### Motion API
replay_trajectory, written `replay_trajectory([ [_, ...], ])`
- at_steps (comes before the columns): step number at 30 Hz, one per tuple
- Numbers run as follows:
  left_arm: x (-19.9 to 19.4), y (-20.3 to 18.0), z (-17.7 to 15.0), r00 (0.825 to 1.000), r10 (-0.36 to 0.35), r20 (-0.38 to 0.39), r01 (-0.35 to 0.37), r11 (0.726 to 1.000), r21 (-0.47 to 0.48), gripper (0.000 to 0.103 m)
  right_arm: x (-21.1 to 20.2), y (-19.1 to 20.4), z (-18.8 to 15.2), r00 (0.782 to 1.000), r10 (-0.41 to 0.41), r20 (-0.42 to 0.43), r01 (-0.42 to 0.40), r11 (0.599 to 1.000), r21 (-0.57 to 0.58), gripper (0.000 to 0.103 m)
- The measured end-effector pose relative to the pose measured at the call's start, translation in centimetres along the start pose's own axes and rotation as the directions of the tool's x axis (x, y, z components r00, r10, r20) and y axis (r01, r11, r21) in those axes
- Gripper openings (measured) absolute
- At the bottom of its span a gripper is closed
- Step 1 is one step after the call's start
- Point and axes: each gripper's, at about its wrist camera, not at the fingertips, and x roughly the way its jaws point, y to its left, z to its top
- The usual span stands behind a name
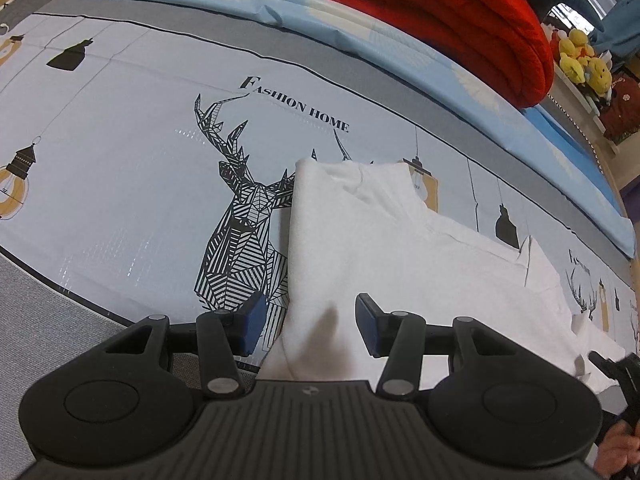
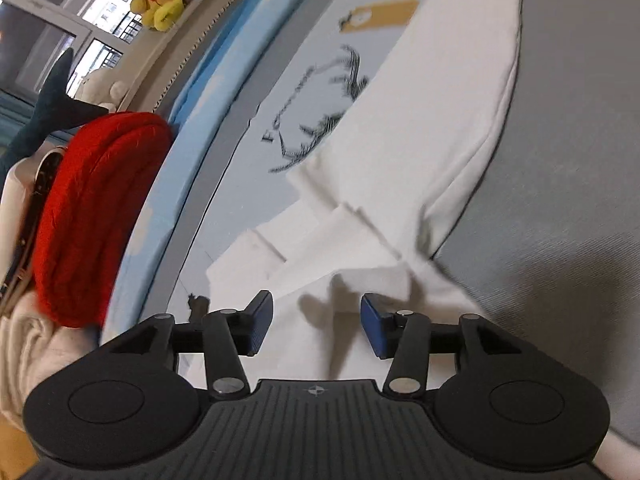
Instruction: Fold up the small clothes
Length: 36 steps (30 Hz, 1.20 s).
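Observation:
A white garment lies flat on a printed bedsheet with a deer picture and the words "Fashion Home". Its left side is folded in along a straight edge. My left gripper is open and empty, just above the garment's near left corner. The other gripper's black tip shows at the right edge. In the right wrist view the same white garment lies with a folded sleeve piece near me. My right gripper is open and empty above that end.
A folded red blanket lies on a light blue cover at the back of the bed. Yellow plush toys sit on a sill beyond. Plain grey sheet flanks the garment in the right wrist view.

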Motion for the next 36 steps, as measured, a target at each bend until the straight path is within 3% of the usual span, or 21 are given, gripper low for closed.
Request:
replay_trajectory([
  [3, 0.0, 0.0, 0.0, 1.0, -0.002, -0.002, 0.002, 1.0, 0.0, 0.054, 2.4, 0.1, 0.2, 0.999, 0.006, -0.048, -0.003, 0.998, 0.06, 0.049],
  [4, 0.0, 0.0, 0.0, 1.0, -0.003, -0.003, 0.003, 1.0, -0.001, 0.054, 2.7, 0.3, 0.1, 0.998, 0.008, -0.058, -0.004, 0.997, 0.072, 0.044],
  [5, 0.0, 0.0, 0.0, 1.0, -0.003, -0.003, 0.003, 1.0, -0.001, 0.054, 3.2, 0.2, 0.1, 0.998, 0.009, -0.064, -0.004, 0.997, 0.083, 0.039],
  [7, 0.0, 0.0, 0.0, 1.0, -0.006, -0.003, 0.006, 1.0, -0.002, 0.054, 3.5, 0.3, 0.4, 0.998, 0.02, -0.059, -0.016, 0.997, 0.077, 0.012],
  [8, 0.0, 0.0, 0.0, 1.0, -0.008, -0.002, 0.008, 1.0, -0.002, 0.054, 3.2, 0.7, 0.5, 0.999, 0.031, -0.044, -0.029, 0.998, 0.052, 0.007],
  [11, -0.1, 0.1, 0.0, 1.0, -0.01, -0.001, 0.01, 1.0, -0.007, 0.054, 1.3, 2.9, 0.2, 0.99, 0.134, 0.035, -0.129, 0.984, -0.125, 0.004],
  [13, -0.2, 0.2, 0.1, 1.0, -0.01, 0.001, 0.01, 1.0, -0.007, 0.054, -1.3, 5.3, -1.1, 0.964, 0.232, 0.126, -0.184, 0.932, -0.313, 0.004],
  [15, -0.3, 0.3, 0.1, 1.0, -0.009, 0.003, 0.009, 1.0, -0.009, 0.054, -3.4, 6.3, -2.7, 0.932, 0.289, 0.218, -0.167, 0.878, -0.449, 0.004],
  [17, -0.3, 0.3, 0.2, 1.0, -0.007, 0.003, 0.007, 1.0, -0.012, 0.054, -4.2, 6.1, -3.8, 0.918, 0.297, 0.263, -0.136, 0.859, -0.494, 0.004],
  [18, -0.3, 0.3, 0.2, 1.0, -0.006, 0.003, 0.006, 1.0, -0.012, 0.054, -3.8, 5.8, -3.9, 0.927, 0.265, 0.267, -0.106, 0.865, -0.491, 0.004],
  [20, -0.3, 0.2, 0.1, 1.0, -0.008, 0.002, 0.008, 1.0, -0.007, 0.054, -1.5, 5.0, -3.7, 0.969, 0.018, 0.244, 0.101, 0.879, -0.466, 0.009],
  [21, -0.3, 0.1, 0.1, 1.0, -0.01, 0.0, 0.01, 1.0, -0.003, 0.054, 0.2, 4.3, -3.4, 0.968, -0.152, 0.201, 0.23, 0.86, -0.456, 0.011],
  [22, -0.2, 0.0, 0.0, 1.0, -0.013, -0.002, 0.013, 1.0, 0.0, 0.054, 1.7, 2.9, -3.0, 0.946, -0.286, 0.153, 0.324, 0.851, -0.413, 0.0],
  [23, -0.2, -0.1, 0.0, 1.0, -0.016, -0.003, 0.016, 1.0, 0.003, 0.054, 1.6, 1.1, -2.4, 0.951, -0.281, 0.127, 0.307, 0.9, -0.309, 0.0],
  [24, -0.1, -0.2, 0.0, 1.0, -0.017, -0.005, 0.017, 1.0, 0.007, 0.054, 1.1, 0.6, -2.1, 0.957, -0.262, 0.125, 0.286, 0.922, -0.259, 0.0],
  [27, 0.2, -0.6, -0.2, 1.0, -0.019, -0.012, 0.02, 1.0, 0.025, 0.054, -0.4, 2.4, -2.1, 0.944, -0.236, 0.229, 0.302, 0.898, -0.32, 0.012],
  [29, 0.4, -0.9, -0.4, 0.999, -0.026, -0.021, 0.027, 0.999, 0.043, 0.054, -1.5, 2.5, -1.9, 0.949, -0.155, 0.276, 0.24, 0.921, -0.306, 0.016],
  [33, 0.6, -1.2, -0.8, 0.999, -0.031, -0.035, 0.033, 0.997, 0.068, 0.054, -1.4, 2.2, -1.2, 0.978, -0.062, 0.201, 0.121, 0.946, -0.301, 0.016],
  [36, 0.6, -1.2, -1.2, 0.999, -0.033, -0.042, 0.036, 0.997, 0.074, 0.054, -1.0, 1.8, -1.2, 0.98, -0.112, 0.165, 0.157, 0.943, -0.293, 0.017],
])
